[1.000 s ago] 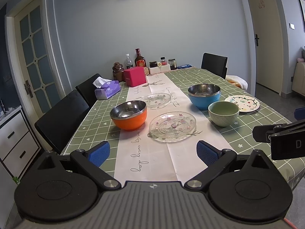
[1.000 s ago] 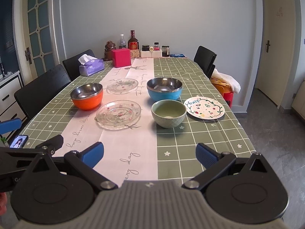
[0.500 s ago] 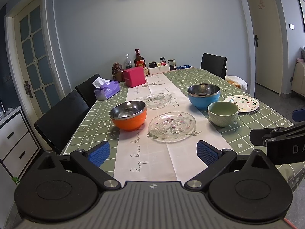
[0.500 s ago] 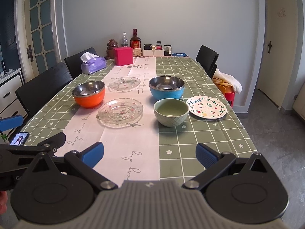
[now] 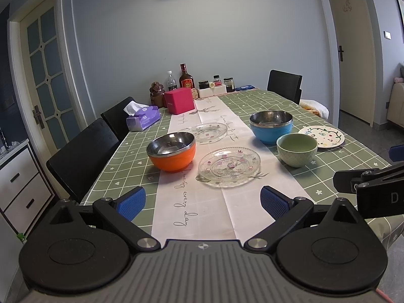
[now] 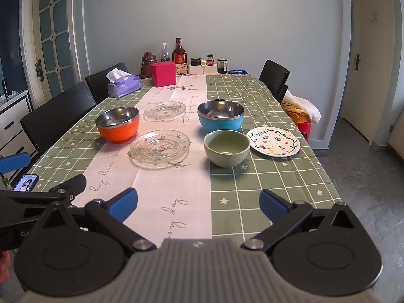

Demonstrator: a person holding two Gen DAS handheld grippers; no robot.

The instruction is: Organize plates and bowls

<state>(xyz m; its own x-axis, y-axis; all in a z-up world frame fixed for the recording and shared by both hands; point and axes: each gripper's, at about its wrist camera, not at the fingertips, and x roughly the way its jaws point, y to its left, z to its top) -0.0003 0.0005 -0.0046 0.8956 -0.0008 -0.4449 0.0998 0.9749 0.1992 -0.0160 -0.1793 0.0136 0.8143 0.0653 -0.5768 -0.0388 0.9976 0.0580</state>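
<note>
Both grippers — left gripper (image 5: pixel 203 200), right gripper (image 6: pixel 198 202) — fingers spread, empty, short of the glass plate (image 5: pixel 229 165).

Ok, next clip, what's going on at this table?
A person holds two grippers above the near end of the table, fingers open and empty. Nothing is grasped yet: the left gripper faces the near glass plate and orange bowl; the right gripper faces the green bowl, blue bowl and fruit plate.
</note>
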